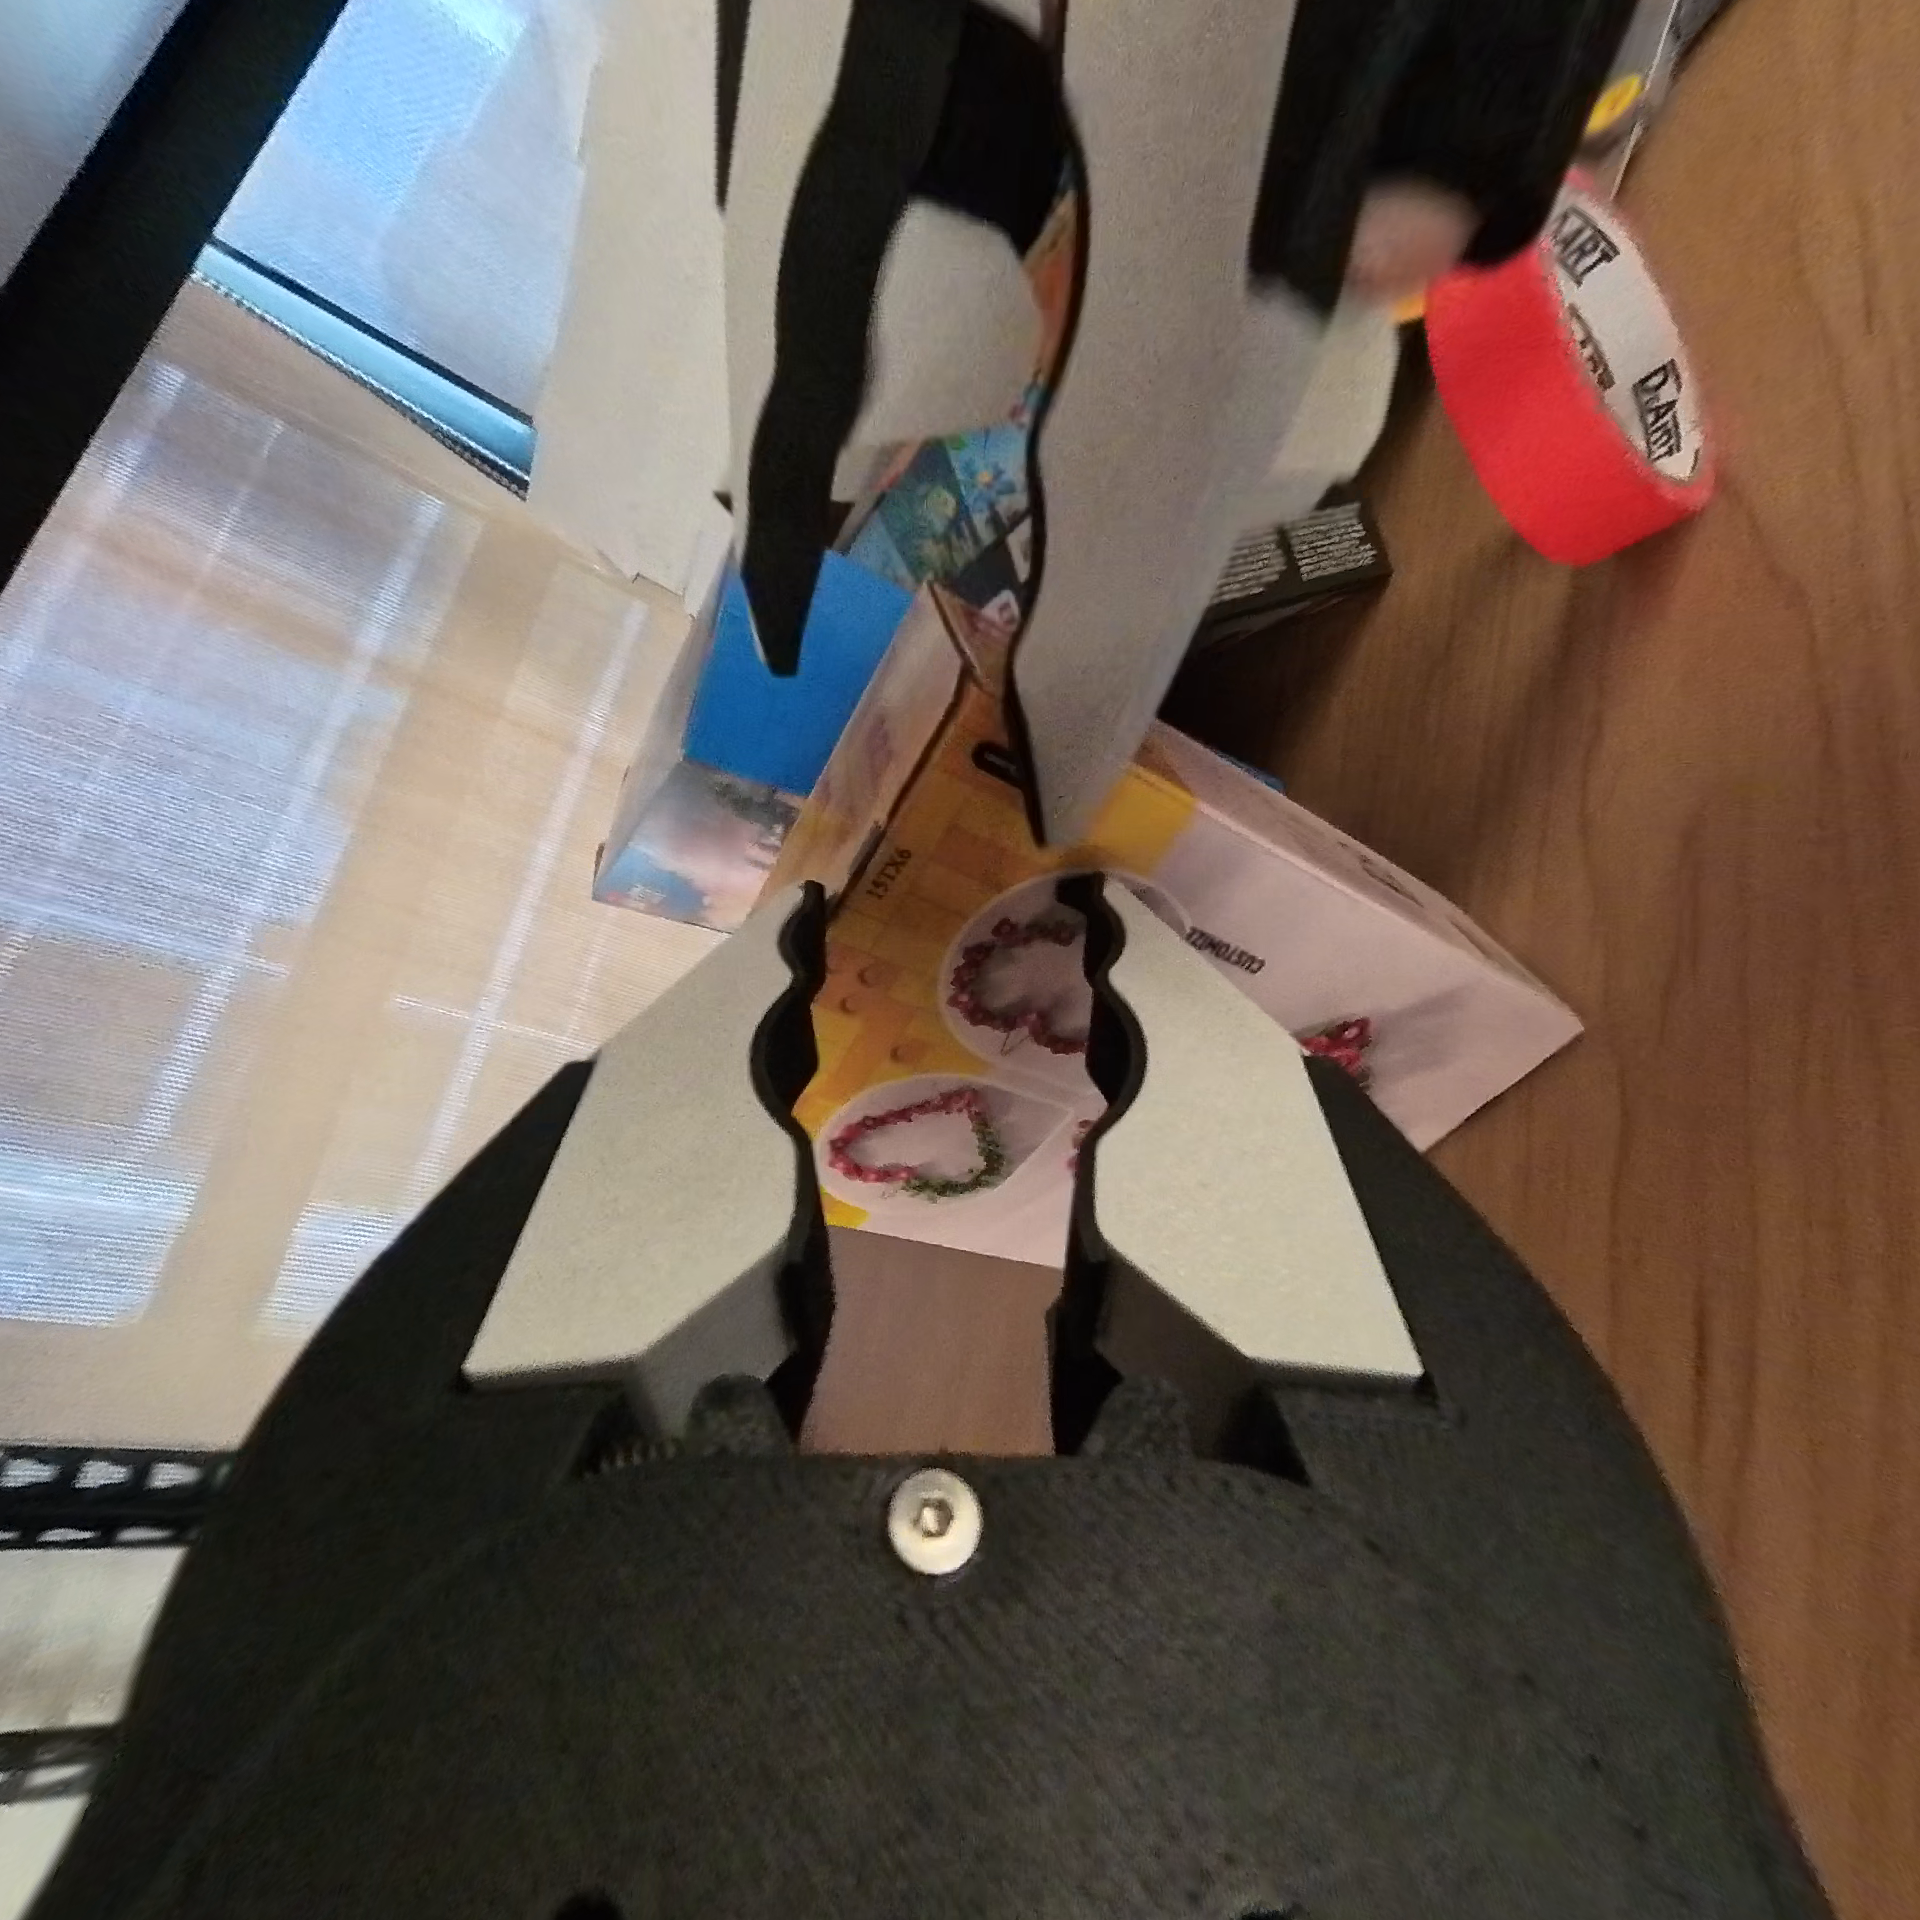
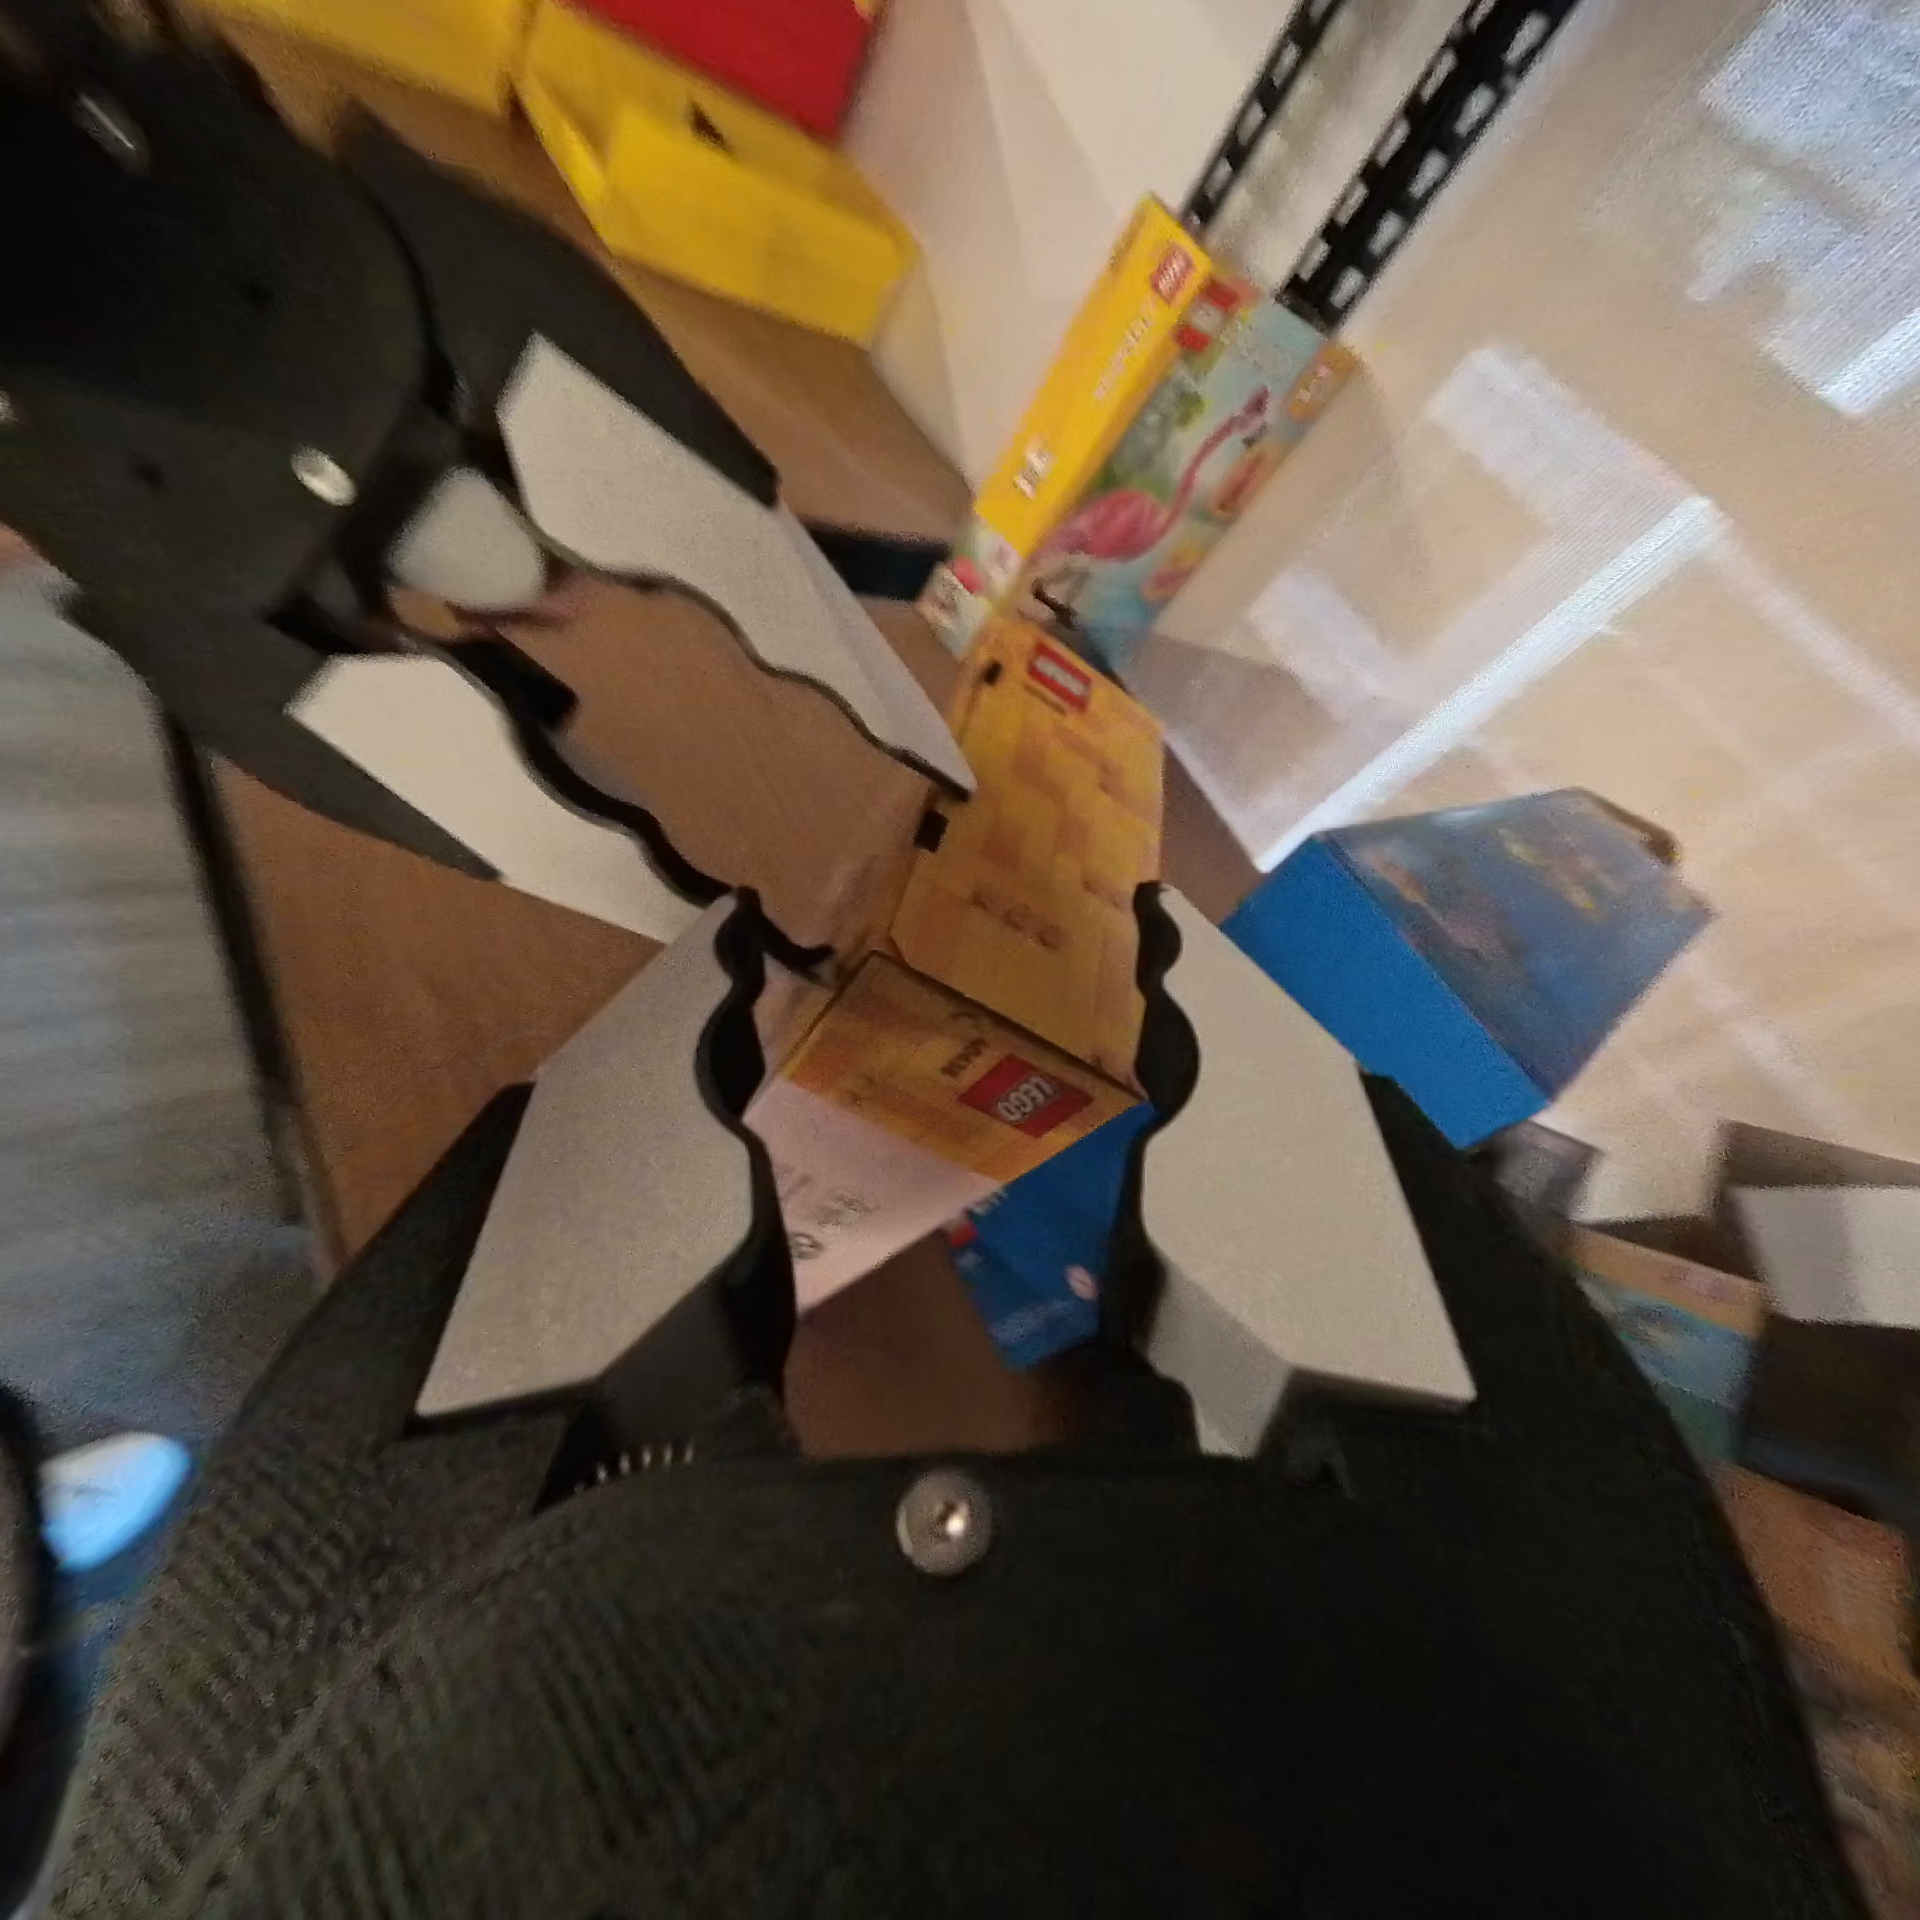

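my left gripper [image 1: 951, 894] is spread, its jaws apart with nothing between them, hovering just over a flat box [image 1: 1299, 966] that is yellow at one end and pale pink at the other, printed with heart-shaped wreaths. the box lies tilted on a brown wooden table [image 1: 1714, 1143], its yellow end resting against a blue box [image 1: 769, 707]. my right gripper [image 1: 914, 748] reaches in from the opposite side, also spread, one finger tip touching or nearly touching the yellow end of the box; i cannot tell which. a roll of red tape [image 1: 1527, 416] stands on its edge on the table, well apart to one side. in the right wrist view my right gripper [image 2: 940, 904] frames the yellow box end [image 2: 966, 1081], a blue box [image 2: 1039, 1268] underneath it, and another blue box [image 2: 1455, 966] beside them, with upright colourful boxes [image 2: 1122, 436] and yellow bins [image 2: 748, 208] farther back. the views are blurred, so holding both grippers steady and squaring each pair of jaws to the box's thin edges looks like the careful way to work here.
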The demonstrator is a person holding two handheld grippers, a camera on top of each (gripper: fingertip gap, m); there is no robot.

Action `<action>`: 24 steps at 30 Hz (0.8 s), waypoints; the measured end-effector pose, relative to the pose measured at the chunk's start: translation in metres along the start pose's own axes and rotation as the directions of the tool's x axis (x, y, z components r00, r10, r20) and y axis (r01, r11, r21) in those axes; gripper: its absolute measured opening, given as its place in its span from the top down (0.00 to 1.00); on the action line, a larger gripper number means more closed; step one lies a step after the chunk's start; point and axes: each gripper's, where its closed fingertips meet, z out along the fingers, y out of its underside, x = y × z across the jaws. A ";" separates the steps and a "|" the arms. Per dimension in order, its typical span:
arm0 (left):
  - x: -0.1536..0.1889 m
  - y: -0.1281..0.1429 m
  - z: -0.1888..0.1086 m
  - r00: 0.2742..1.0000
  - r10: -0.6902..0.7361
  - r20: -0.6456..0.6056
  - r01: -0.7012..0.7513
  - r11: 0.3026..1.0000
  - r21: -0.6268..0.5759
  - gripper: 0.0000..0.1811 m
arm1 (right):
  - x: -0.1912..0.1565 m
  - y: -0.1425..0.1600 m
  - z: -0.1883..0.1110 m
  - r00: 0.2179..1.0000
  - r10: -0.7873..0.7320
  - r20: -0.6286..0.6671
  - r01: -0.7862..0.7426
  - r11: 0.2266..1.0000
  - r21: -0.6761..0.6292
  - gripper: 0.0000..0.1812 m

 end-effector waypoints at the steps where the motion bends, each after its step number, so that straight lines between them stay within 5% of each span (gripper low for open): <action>1: -0.001 -0.002 0.000 1.000 0.020 0.014 -0.021 1.000 0.002 0.73 | 0.004 0.007 0.005 0.997 -0.052 -0.050 0.050 0.998 -0.041 0.61; 3: -0.010 -0.003 -0.005 0.998 0.013 0.056 -0.016 0.998 0.054 0.74 | 0.008 0.012 0.013 0.991 -0.109 -0.081 0.103 0.992 -0.077 0.72; 9: -0.049 0.026 -0.029 0.935 -0.348 -0.072 0.355 0.914 0.197 0.61 | -0.002 0.011 0.013 0.990 -0.136 0.024 0.136 0.991 0.015 0.75; 11: -0.048 0.037 -0.028 0.935 -0.343 -0.095 0.355 0.918 0.177 0.61 | -0.007 0.008 0.012 0.978 -0.185 0.095 0.178 0.981 0.075 0.76; 17: -0.032 0.041 -0.039 0.966 -0.243 -0.089 0.257 0.941 0.218 0.80 | -0.009 0.005 0.018 0.922 -0.257 0.291 0.203 0.958 0.204 0.76; 21: -0.032 0.042 -0.040 0.958 -0.275 -0.083 0.287 0.935 0.209 0.81 | -0.012 -0.006 0.020 0.921 -0.305 0.241 0.259 0.944 0.205 0.70; 24: -0.033 0.040 -0.039 0.944 -0.317 -0.090 0.329 0.922 0.206 0.82 | -0.012 -0.001 0.024 0.920 -0.340 0.193 0.321 0.939 0.127 0.81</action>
